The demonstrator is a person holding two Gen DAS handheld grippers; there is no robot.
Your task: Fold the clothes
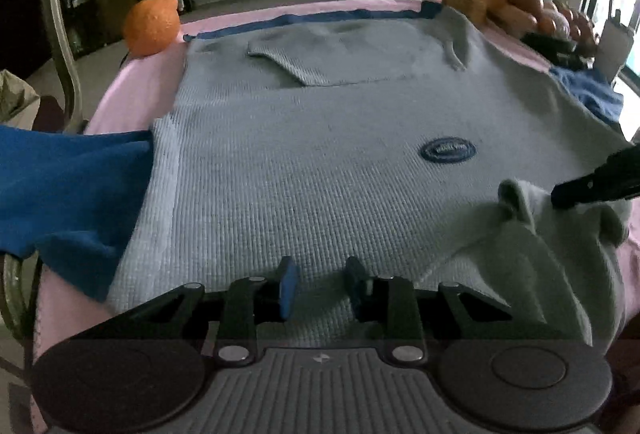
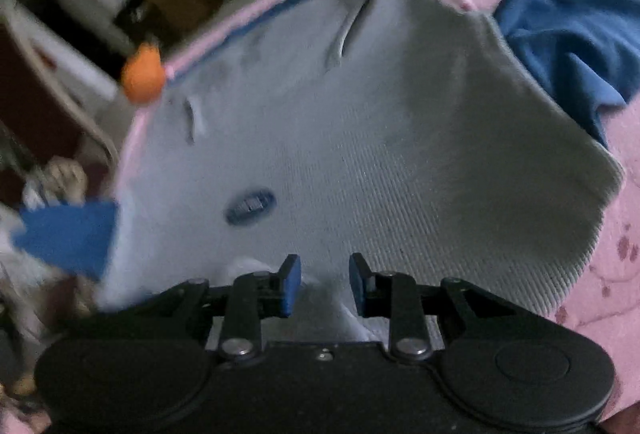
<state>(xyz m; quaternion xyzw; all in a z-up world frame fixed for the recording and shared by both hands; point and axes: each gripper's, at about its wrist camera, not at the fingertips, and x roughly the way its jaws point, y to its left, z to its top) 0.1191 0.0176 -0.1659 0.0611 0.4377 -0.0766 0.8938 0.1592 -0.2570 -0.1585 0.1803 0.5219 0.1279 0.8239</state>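
Blue-padded fingers of the left tool (image 1: pixel 319 288) stand slightly spread above the near hem of a grey waffle-knit garment (image 1: pixel 304 169), with nothing pinched between them. The right tool (image 2: pixel 325 284) likewise shows a narrow gap; a raised ridge of the grey cloth lies between its fingers, but whether the pads press on it cannot be told. In the left wrist view the right tool's dark tip (image 1: pixel 596 181) enters from the right edge, beside a bunched fold of the garment at its near right corner. The garment lies spread flat over a pink-covered worktop (image 1: pixel 132 93), an oval dark-blue badge (image 1: pixel 448 150) on its right half and a folded flap near its far edge. Blue fabric (image 1: pixel 68 185) hangs off the worktop's left side, and more blue cloth (image 2: pixel 568 33) lies at the far right. An orange, fruit-shaped object (image 1: pixel 151 25) sits at the far left corner. The right wrist view is motion-blurred.
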